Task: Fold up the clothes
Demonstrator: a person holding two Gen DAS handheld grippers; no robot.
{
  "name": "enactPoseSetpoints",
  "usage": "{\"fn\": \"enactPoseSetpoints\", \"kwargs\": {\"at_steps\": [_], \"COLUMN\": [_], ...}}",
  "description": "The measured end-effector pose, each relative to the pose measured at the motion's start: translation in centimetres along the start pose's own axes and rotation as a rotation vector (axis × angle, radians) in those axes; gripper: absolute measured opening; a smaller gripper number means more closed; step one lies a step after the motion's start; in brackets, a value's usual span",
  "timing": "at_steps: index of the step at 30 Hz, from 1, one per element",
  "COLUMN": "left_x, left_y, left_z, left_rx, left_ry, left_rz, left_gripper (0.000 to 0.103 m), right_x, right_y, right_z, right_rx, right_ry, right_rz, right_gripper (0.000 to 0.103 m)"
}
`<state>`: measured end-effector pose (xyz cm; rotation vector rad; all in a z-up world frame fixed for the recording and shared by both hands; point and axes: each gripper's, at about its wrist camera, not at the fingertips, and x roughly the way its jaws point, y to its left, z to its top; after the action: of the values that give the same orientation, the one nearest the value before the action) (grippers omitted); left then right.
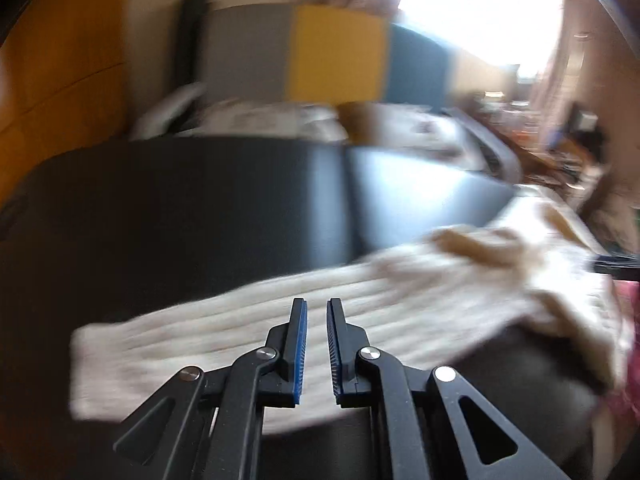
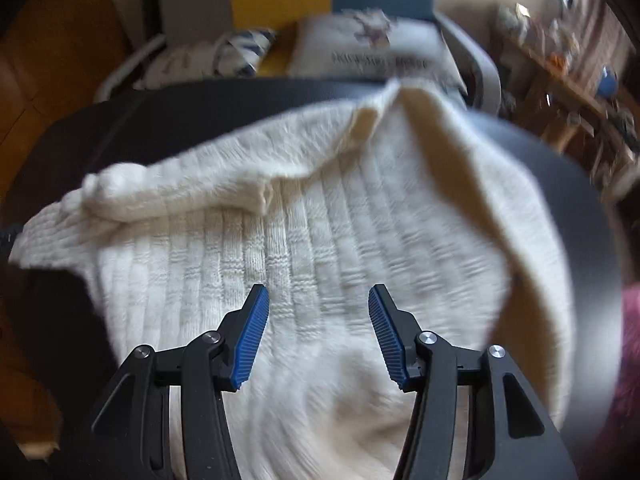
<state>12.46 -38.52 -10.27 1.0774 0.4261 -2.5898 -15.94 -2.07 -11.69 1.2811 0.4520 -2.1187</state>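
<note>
Cluttered living room: dark table (image 2: pixel 560 184) in front, chair with printed cushions (image 2: pixel 372 46) behind it, grey, yellow and blue panels on the back wall, bright window upper right in the left wrist view. Both views motion-blurred.

Cream knit sweater (image 2: pixel 304 232) lies spread across the dark table, ribbed body facing up, one sleeve (image 2: pixel 172 188) folded in over the body, far right edge lifted into a peak.

Right gripper (image 2: pixel 318 312) hangs over the lower body of the sweater, jaws roughly half apart, nothing between the pads; knit shows through the gap. Left gripper (image 1: pixel 317 340) sits above the other sleeve (image 1: pixel 248 320), which stretches out flat to the left; jaws nearly together with a thin gap, no cloth pinched.

Step, my read: mid-fold, one sleeve in, the other still out. Next move likely needs the left gripper to open, drop onto the outstretched sleeve near its cuff, pinch and carry it across the body. Right could pin the body so it doesn't drag.

View differences: right wrist shows the folded-in sleeve, body ribbing and raised edge clearly; left wrist shows the flat outstretched sleeve full length plus a dark bit at far right, possibly the other tool, can't tell.
</note>
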Motion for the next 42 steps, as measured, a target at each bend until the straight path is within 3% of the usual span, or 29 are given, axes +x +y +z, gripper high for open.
{"fn": "enactPoseSetpoints", "kwargs": {"at_steps": [1,4,7,8,16,18,21,25,27,29,32,37,39,40,42], "left_x": [0.3,3.5,7.0,8.1,14.1,13.6,11.2,9.6,8.7,8.7,9.3,10.6,12.0,12.9,14.3], "left_y": [-1.5,-7.8,-12.0,-13.2,-18.4,-18.3,-21.0,-22.8,-23.1,-23.3,-24.3,-26.1,-26.8,-26.9,-26.9], "left_z": [0.5,2.4,3.6,3.9,5.2,4.9,5.0,4.0,3.8,3.7,3.4,2.6,2.0,1.7,1.9], "left_rx": [0.026,-0.001,-0.068,-0.074,-0.121,-0.150,0.179,0.551,0.673,0.790,0.958,1.133,1.197,1.208,1.179], "left_ry": [-0.002,0.066,0.139,0.157,0.238,0.226,0.056,-0.060,-0.108,-0.105,-0.079,-0.041,-0.028,0.008,0.073], "left_rz": [-0.043,-0.375,-0.552,-0.558,-0.531,-0.519,-0.221,-0.076,-0.055,-0.065,-0.091,-0.152,-0.129,-0.119,-0.110], "left_gripper": [0.011,0.015,0.019,0.020,0.022,0.024,0.027,0.030,0.036,0.048,0.049,0.051,0.051,0.049,0.020], "right_x": [-0.3,0.4,2.0,2.3,3.9,3.8,3.8,3.8,3.8,3.8,3.8,3.8,3.9,4.0,4.0], "right_y": [0.4,0.1,-0.9,-0.7,-0.6,-0.7,-0.8,-0.7,-0.8,-0.9,-0.9,-1.1,-1.2,-1.1,-1.0], "right_z": [-0.3,-0.5,-1.5,-1.9,-3.3,-3.5,-3.8,-3.9,-3.9,-4.0,-4.0,-4.3,-4.3,-4.2,-4.1], "right_rx": [-0.025,-0.049,-0.025,-0.023,-0.059,-0.061,-0.070,-0.081,-0.080,-0.076,-0.075,-0.072,-0.072,-0.073,-0.074], "right_ry": [-0.007,-0.008,0.019,0.032,0.015,0.000,-0.016,-0.024,-0.028,-0.034,-0.039,-0.052,-0.056,-0.056,-0.056], "right_rz": [-0.014,-0.013,0.025,0.036,0.073,0.085,0.091,0.092,0.091,0.091,0.090,0.088,0.087,0.086,0.084], "right_gripper": [0.056,0.056,0.056,0.056,0.064,0.065,0.067,0.069,0.070,0.070,0.071,0.075,0.077,0.077,0.078]}}
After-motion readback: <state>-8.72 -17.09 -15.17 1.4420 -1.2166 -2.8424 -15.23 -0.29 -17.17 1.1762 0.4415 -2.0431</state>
